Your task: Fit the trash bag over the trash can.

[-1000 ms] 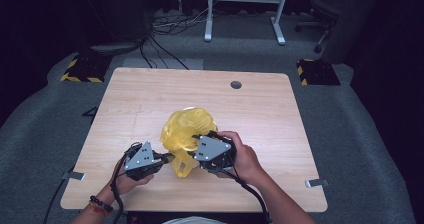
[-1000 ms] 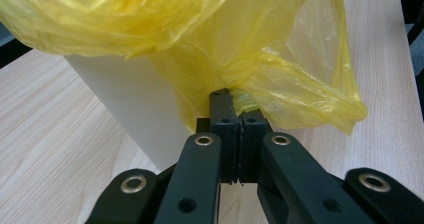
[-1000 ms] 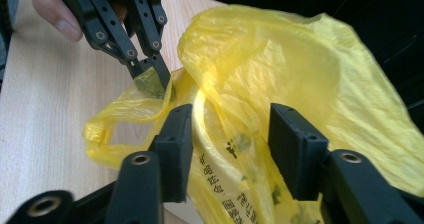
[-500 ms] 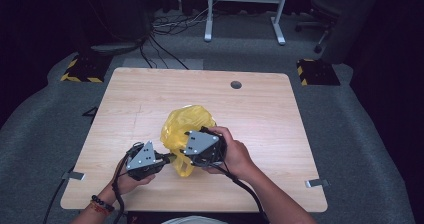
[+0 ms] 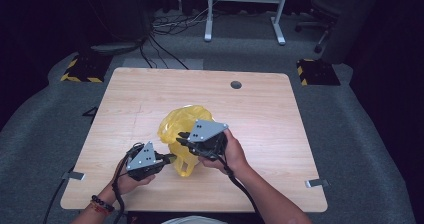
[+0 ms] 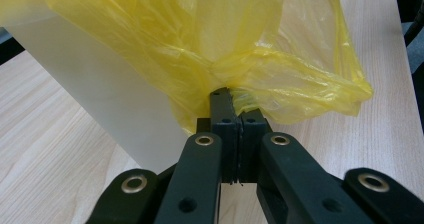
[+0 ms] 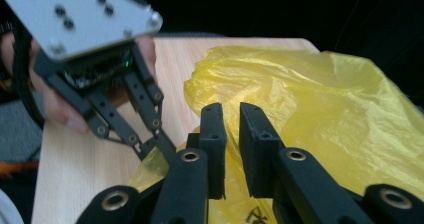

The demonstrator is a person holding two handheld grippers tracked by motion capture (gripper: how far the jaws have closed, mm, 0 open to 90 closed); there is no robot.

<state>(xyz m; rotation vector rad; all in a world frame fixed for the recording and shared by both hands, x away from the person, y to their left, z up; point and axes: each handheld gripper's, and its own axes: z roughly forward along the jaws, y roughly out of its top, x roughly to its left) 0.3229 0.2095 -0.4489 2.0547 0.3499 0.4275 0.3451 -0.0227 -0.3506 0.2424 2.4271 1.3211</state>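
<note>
We hold a yellow plastic bag point(image 5: 181, 129) at the lower middle of the high view, on the wooden table point(image 5: 260, 109). Our left gripper point(image 6: 232, 115) has its jaws pressed together on a bunched piece of the bag's film, low in the left gripper view. Our right gripper point(image 7: 231, 134) has just been closing its jaws; a narrow gap remains between them, and the film lies behind them, so we cannot tell if they already catch it.

We think the thin film can slip out from the right jaws if they close on too little of it, and a strong pull between the two grippers may tear it.

The table is pale wood with a round cable hole point(image 5: 236, 84) near its upper edge. Around it we see grey carpet point(image 5: 350, 134), cables point(image 5: 170, 26), a white metal frame point(image 5: 245, 9) and an office chair point(image 5: 332, 4) in the upper right.
</note>
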